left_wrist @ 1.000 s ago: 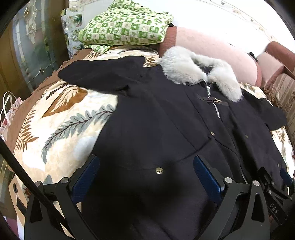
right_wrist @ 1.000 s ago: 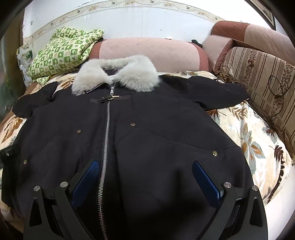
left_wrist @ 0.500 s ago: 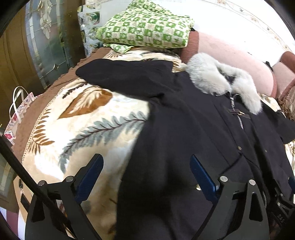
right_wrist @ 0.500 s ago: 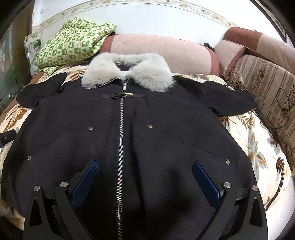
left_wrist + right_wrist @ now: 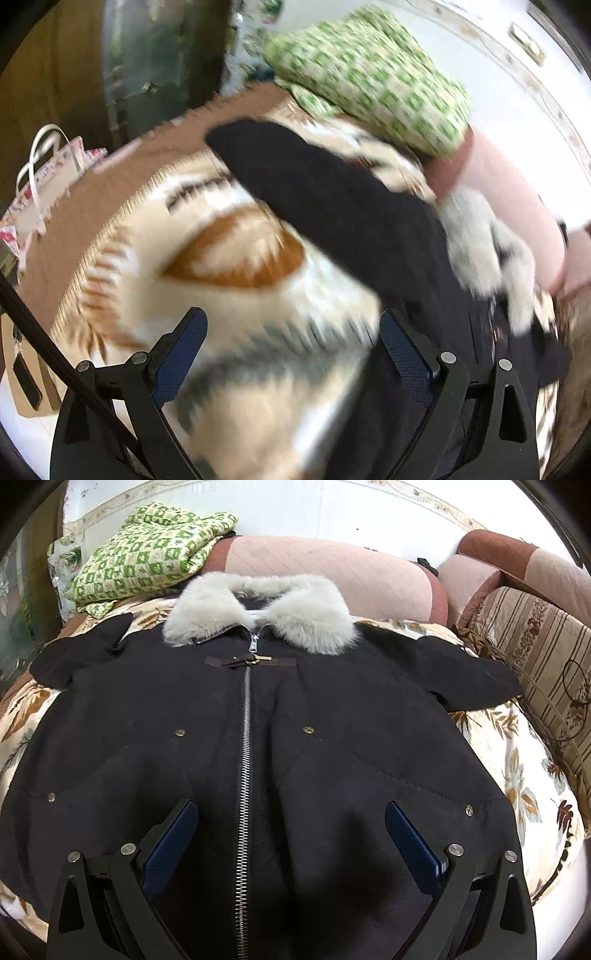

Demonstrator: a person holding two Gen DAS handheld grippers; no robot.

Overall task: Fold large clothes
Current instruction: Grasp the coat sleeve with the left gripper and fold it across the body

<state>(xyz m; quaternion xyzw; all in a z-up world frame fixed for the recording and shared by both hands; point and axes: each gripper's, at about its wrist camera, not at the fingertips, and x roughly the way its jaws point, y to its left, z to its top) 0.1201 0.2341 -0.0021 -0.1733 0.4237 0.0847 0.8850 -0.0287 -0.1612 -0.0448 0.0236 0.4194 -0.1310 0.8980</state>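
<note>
Both claws stand wide and empty. I keep the right claw point(image 5: 291, 834) over the black coat point(image 5: 332, 738), spread flat on the bed point(image 5: 517, 775); my left claw point(image 5: 291, 350) faces the sleeve point(image 5: 314, 184) at 12 o'clock, likely folding first.

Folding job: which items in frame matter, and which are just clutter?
Job: black coat with fur collar; left claw; right claw.

Clutter: green checked blanket; pink bolster; striped cushion; gift bag.
</note>
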